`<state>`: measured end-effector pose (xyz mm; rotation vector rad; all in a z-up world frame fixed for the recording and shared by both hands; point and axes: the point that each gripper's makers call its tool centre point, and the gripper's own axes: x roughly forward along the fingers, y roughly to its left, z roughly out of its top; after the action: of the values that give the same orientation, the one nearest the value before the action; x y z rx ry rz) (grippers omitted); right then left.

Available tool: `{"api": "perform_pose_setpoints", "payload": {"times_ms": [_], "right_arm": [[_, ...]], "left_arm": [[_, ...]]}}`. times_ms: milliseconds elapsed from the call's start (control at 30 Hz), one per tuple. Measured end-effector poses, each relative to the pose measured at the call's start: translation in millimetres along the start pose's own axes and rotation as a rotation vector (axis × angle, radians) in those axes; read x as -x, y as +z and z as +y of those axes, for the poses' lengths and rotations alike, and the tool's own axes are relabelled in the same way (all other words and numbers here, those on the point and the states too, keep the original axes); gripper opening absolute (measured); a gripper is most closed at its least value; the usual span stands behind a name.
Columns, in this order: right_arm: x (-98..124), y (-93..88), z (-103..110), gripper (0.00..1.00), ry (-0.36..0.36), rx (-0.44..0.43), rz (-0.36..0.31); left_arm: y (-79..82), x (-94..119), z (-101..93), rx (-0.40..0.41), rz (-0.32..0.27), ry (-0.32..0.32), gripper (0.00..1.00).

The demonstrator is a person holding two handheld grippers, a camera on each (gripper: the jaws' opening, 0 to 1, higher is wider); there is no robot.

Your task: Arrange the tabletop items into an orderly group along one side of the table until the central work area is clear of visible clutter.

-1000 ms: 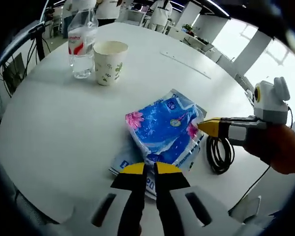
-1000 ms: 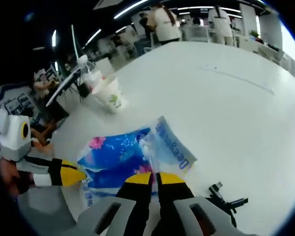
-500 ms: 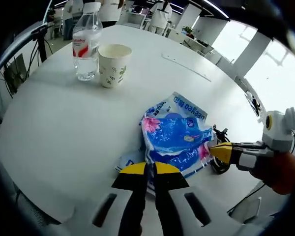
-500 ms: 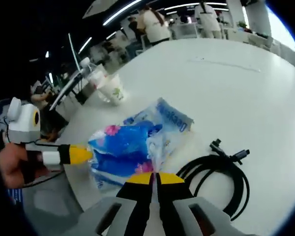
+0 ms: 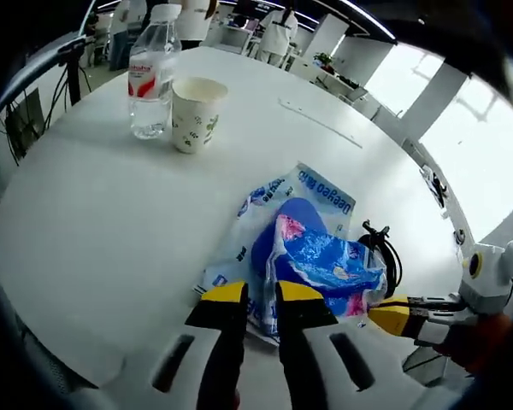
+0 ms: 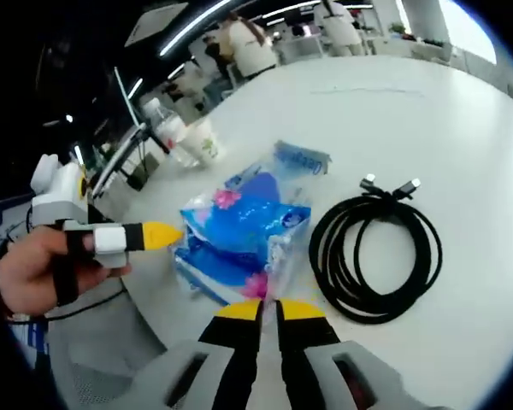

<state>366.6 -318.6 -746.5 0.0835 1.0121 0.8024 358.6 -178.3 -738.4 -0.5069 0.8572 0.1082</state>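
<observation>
A blue floral tissue pack lies on top of a flatter white-and-blue pack near the table's near edge. My right gripper is shut on the blue pack's pink corner; it enters the left gripper view from the right. My left gripper stands slightly open, with the packs' near edge in the gap between its jaws. In the right gripper view its yellow tip sits at the blue pack's left end. A coiled black cable lies right beside the packs.
A water bottle and a paper cup stand together at the far left of the round white table. People stand beyond the table's far side. The table's rim runs close under both grippers.
The blue pack has been dragged toward the table's edge with the right gripper, uncovering more of the cable. The left gripper's jaws have parted a little.
</observation>
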Motion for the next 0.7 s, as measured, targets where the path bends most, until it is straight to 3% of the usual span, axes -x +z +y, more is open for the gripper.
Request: {"api": "perform_pose_setpoints", "payload": {"times_ms": [267, 400, 500, 700], "right_arm": [[7.0, -4.2, -14.8, 0.11, -0.039, -0.063, -0.023], [6.6, -0.5, -14.0, 0.16, -0.043, -0.05, -0.029], [3.5, 6.3, -14.2, 0.16, -0.048, -0.078, -0.057], [-10.4, 5.4, -5.9, 0.19, -0.049, -0.092, -0.051]], "left_arm": [[-8.4, 4.1, -1.3, -0.067, 0.015, -0.009, 0.14], [-9.2, 5.4, -2.8, -0.1, 0.022, -0.014, 0.14], [-11.8, 5.1, 0.9, -0.182, 0.023, 0.019, 0.11], [-19.2, -0.5, -7.7, -0.21, 0.039, -0.004, 0.09]]}}
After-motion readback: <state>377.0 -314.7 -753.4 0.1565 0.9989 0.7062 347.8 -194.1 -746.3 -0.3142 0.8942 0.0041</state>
